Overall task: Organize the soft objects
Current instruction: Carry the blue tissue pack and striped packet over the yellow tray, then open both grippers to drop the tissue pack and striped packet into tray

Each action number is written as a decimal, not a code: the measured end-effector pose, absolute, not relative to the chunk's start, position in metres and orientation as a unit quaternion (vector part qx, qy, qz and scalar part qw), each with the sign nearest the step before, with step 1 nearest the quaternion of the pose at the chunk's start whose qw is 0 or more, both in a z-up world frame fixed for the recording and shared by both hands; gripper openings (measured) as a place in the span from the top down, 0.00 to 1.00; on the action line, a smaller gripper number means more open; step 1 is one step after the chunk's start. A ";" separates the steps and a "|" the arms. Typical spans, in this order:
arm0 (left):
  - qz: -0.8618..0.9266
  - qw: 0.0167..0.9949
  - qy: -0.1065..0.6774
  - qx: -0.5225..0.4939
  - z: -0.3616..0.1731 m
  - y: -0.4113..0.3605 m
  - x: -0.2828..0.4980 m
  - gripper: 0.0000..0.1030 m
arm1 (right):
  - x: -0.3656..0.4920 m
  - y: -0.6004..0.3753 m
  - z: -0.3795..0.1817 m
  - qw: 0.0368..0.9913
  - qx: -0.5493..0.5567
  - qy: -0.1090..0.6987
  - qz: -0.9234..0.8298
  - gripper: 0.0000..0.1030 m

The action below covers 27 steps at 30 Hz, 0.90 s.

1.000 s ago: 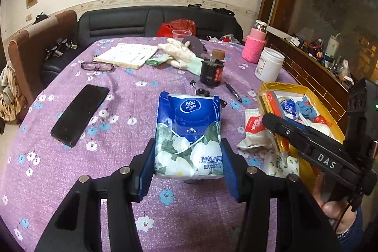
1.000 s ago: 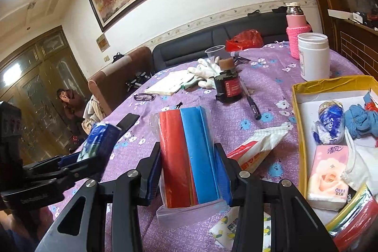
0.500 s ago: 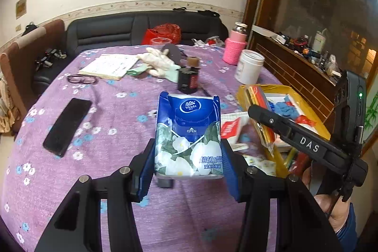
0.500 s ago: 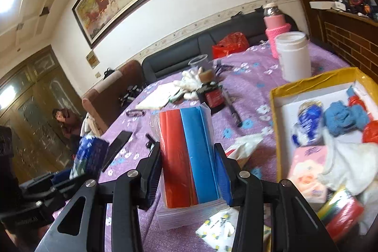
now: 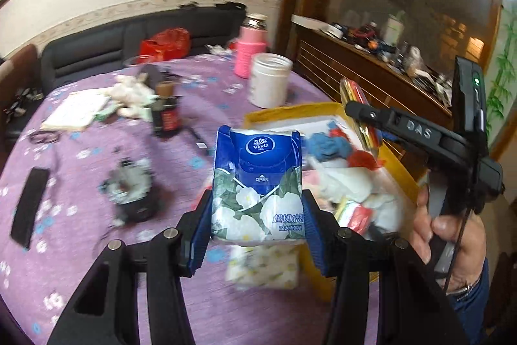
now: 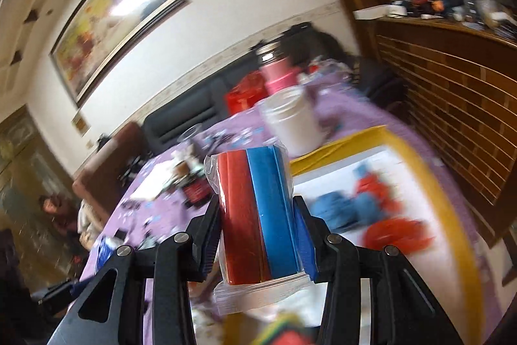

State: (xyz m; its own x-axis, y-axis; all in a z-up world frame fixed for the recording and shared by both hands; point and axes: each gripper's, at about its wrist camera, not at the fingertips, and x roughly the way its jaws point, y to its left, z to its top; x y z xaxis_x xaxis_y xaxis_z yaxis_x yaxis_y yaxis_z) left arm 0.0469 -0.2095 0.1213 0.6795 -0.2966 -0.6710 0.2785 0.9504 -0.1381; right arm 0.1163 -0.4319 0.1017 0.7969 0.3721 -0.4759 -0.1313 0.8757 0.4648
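Observation:
My left gripper (image 5: 258,215) is shut on a blue Vinda tissue pack (image 5: 258,183) with white flowers, held upright above the purple tablecloth near the yellow box (image 5: 290,113). My right gripper (image 6: 258,235) is shut on a clear bag of red and blue cloths (image 6: 258,215), held over the yellow box (image 6: 452,206). In the left wrist view the right gripper (image 5: 365,115) reaches in from the right above the box, a hand (image 5: 452,235) holding it. The box holds blue cloth (image 5: 329,146), red pieces and white soft items.
On the flowered table stand a white jar (image 5: 268,80), a pink flask (image 5: 250,49), a dark bottle (image 5: 166,112), a phone (image 5: 29,206) and a floral tissue pack (image 5: 261,264) by the box. A wooden sideboard (image 6: 452,80) lies right; a sofa behind.
Both grippers have swung right with their loads, from the table's middle to the yellow box. The right gripper has rolled and now hangs over the box's inside.

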 end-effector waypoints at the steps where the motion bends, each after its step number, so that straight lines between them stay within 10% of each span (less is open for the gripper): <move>1: -0.165 0.914 0.372 -0.008 0.119 -0.221 0.053 0.51 | 0.120 -0.441 0.100 0.926 0.209 0.290 0.125 0.56; 27: -0.232 0.857 0.460 0.016 0.048 -0.343 0.134 0.48 | 0.150 -0.497 0.052 0.901 0.224 0.370 0.028 0.50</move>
